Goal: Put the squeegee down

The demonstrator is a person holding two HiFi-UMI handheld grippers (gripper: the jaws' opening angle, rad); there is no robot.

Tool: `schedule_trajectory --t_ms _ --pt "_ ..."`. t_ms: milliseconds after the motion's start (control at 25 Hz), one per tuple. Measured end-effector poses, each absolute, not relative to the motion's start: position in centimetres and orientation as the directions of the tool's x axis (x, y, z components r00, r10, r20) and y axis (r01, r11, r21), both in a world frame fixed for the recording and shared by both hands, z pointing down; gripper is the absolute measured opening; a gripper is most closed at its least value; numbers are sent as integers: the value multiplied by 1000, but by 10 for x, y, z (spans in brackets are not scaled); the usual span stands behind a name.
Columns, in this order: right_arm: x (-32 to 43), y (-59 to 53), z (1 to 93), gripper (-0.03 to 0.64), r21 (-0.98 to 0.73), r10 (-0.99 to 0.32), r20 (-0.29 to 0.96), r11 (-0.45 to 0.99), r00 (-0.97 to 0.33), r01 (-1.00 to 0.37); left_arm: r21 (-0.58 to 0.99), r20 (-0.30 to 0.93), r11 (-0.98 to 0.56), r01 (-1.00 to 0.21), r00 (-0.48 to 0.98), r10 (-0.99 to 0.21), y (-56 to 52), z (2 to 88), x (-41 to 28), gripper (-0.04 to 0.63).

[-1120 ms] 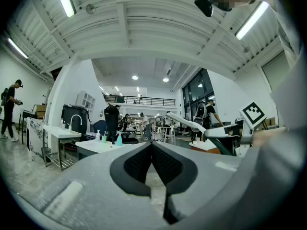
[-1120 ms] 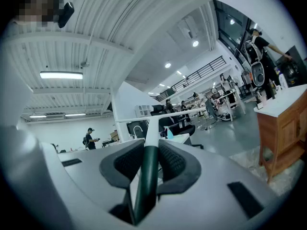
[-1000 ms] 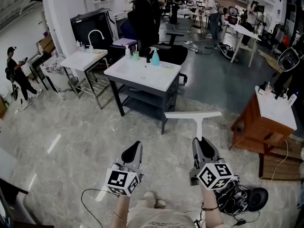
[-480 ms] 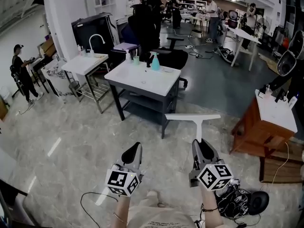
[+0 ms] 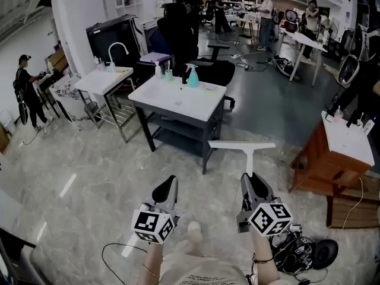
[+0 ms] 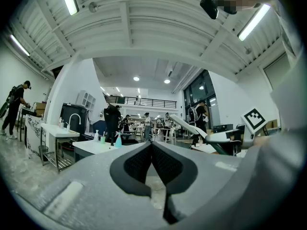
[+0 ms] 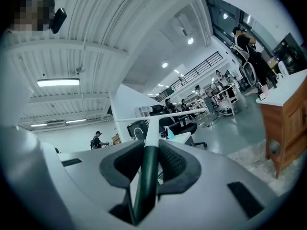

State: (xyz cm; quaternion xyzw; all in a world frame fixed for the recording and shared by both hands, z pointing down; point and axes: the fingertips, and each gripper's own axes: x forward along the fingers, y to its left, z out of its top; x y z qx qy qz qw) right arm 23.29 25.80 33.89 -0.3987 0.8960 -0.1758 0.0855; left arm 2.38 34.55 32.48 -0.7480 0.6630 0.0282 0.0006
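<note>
You have stepped slightly closer to the white-topped, dark-framed sink table [image 5: 178, 100] since the earlier frame. Your right gripper [image 5: 252, 181] pinches the dark handle of the white T-shaped squeegee [image 5: 247, 156], holding it level above the marble floor [image 5: 89, 177]. Your left gripper [image 5: 168, 184] is pressed together and empty.

A white-topped, dark-framed table [image 5: 190, 103] is seen at twelve o'clock on pale marbled floor [image 5: 77, 177]; a brown wooden cabinet [image 5: 317, 159] at three.
</note>
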Motion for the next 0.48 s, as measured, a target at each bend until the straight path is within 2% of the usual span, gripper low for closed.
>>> schedule_trajectory --t_ms 480 --pt "196 172 362 95 -401 -750 31 596 -660 -696 69 -22 -143 -987 141 -990 255 345 -12 21"
